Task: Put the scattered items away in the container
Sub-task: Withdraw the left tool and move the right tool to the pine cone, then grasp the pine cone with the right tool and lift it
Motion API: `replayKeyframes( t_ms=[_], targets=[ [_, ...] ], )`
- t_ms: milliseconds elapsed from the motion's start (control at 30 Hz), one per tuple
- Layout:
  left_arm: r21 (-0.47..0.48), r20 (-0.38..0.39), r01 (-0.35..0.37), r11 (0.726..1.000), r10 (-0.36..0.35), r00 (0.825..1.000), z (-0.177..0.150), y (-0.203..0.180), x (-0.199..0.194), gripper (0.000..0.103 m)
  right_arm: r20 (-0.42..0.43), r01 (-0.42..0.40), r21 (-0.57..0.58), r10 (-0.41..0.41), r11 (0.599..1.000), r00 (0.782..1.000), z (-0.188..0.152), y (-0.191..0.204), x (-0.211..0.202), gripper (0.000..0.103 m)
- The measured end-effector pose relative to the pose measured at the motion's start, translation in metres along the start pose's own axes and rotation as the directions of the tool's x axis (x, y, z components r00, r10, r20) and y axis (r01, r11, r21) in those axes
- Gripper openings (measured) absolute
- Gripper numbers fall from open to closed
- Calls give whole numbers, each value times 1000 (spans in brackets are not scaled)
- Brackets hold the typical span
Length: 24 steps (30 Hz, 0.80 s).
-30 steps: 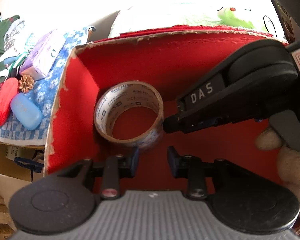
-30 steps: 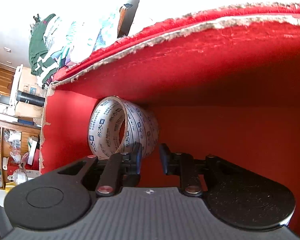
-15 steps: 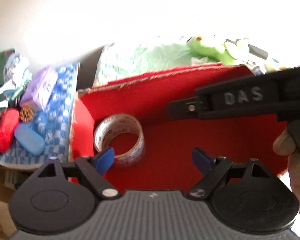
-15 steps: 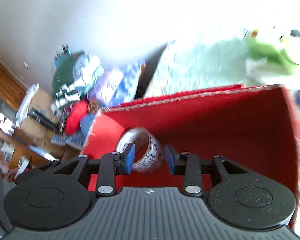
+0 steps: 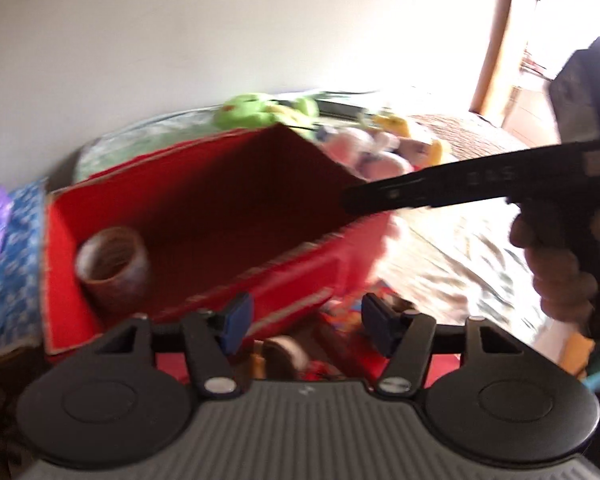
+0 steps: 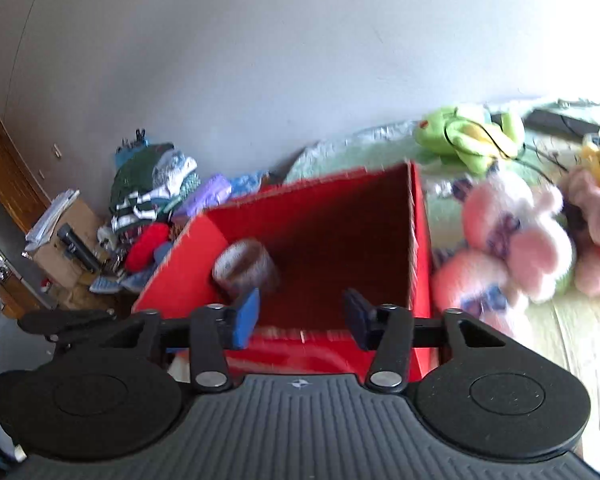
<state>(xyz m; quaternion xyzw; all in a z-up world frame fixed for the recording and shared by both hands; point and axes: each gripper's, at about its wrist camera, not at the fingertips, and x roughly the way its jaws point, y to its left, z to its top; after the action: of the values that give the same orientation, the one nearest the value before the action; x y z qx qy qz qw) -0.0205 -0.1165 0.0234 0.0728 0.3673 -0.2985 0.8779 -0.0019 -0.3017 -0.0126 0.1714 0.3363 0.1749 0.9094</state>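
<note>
A red open box (image 5: 204,216) (image 6: 332,240) sits on the bed. A roll of clear tape (image 5: 112,256) (image 6: 246,266) lies inside it at the left end. My left gripper (image 5: 306,320) is open and empty, raised in front of the box's near wall. My right gripper (image 6: 298,314) is open and empty, above the box's near edge; it also shows in the left wrist view (image 5: 460,188) at the right, held by a hand. Both views are blurred by motion.
Pink plush toys (image 6: 512,244) and a green plush (image 6: 468,136) lie right of and behind the box. Left of it are a purple case (image 6: 208,196), a red item (image 6: 148,244) and folded clothes (image 6: 152,184). Small items (image 5: 284,356) lie below the left gripper.
Both grippers have pulled back up and out of the box. The right gripper has opened and let go of the tape roll, which stays in the box. The left gripper was open half a second ago.
</note>
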Motion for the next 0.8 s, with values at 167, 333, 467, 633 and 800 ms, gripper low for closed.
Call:
replayKeyframes(
  t_ms=[167, 333, 467, 633, 800],
  targets=[
    [-14, -49, 132, 991, -132, 990, -4, -15, 33, 66, -68, 64, 90, -58, 994, 996, -24, -19, -8, 44],
    [-65, -118, 202, 977, -209, 971, -14, -22, 69, 70, -136, 107, 113, -92, 988, 987, -40, -27, -8, 44],
    [-96, -128, 173, 980, -185, 974, -18, -18, 81, 68, -174, 126, 152, -99, 980, 980, -52, -32, -1, 45],
    [-77, -155, 156, 985, -167, 974, -18, -23, 91, 50, -196, 79, 225, -35, 971, 980, -54, -39, 0, 46],
    [-86, -167, 158, 984, -171, 971, -17, -22, 94, 51, -213, 48, 275, 12, 960, 977, -53, -44, 0, 47]
  ],
)
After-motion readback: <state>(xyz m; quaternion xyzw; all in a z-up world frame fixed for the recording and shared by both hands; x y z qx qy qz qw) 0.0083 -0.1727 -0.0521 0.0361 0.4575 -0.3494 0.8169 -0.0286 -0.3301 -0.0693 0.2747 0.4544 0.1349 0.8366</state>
